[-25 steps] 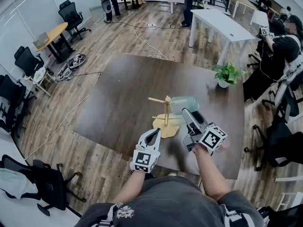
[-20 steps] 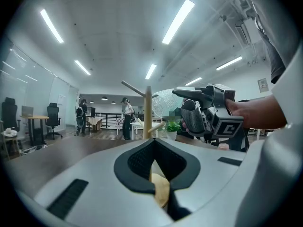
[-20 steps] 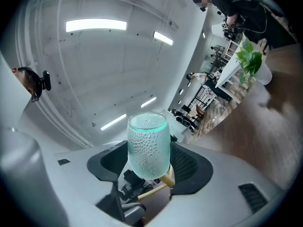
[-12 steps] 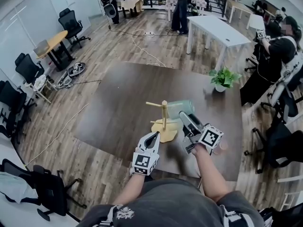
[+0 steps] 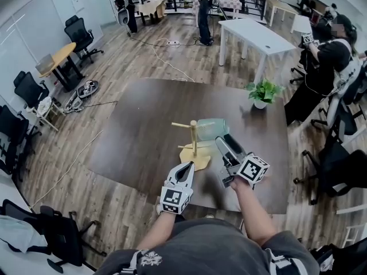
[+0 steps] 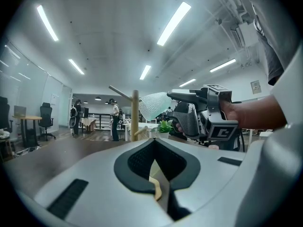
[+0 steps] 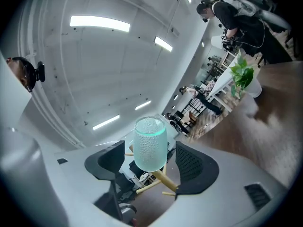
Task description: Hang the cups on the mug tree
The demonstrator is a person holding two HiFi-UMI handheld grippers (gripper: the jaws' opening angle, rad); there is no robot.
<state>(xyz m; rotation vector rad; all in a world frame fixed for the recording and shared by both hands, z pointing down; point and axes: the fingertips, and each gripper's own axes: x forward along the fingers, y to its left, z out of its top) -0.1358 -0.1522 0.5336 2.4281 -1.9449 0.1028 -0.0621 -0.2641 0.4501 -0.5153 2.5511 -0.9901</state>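
Note:
A wooden mug tree [image 5: 194, 137] stands on a pale yellow base [image 5: 194, 155] on the dark table [image 5: 143, 125]. A pale green dimpled cup [image 5: 211, 127] hangs tilted on its right peg. My right gripper [image 5: 221, 141] is just behind the cup. In the right gripper view the cup [image 7: 150, 144] sits on the peg between the jaws, which are opening, with a gap at each pad. My left gripper [image 5: 187, 166] is at the base's near edge, shut on a yellow strip of it [image 6: 155, 185]. In the left gripper view the post [image 6: 135, 116] and cup [image 6: 152, 105] rise ahead.
A potted plant [image 5: 261, 91] stands at the table's far right. The table's near edge [image 5: 172, 187] lies under my hands. A white table [image 5: 252, 32], office chairs [image 5: 338, 153] and people [image 5: 327, 50] surround the area.
The right jaws have parted from the cup, which now rests on the peg by itself. The left gripper has stayed at the base.

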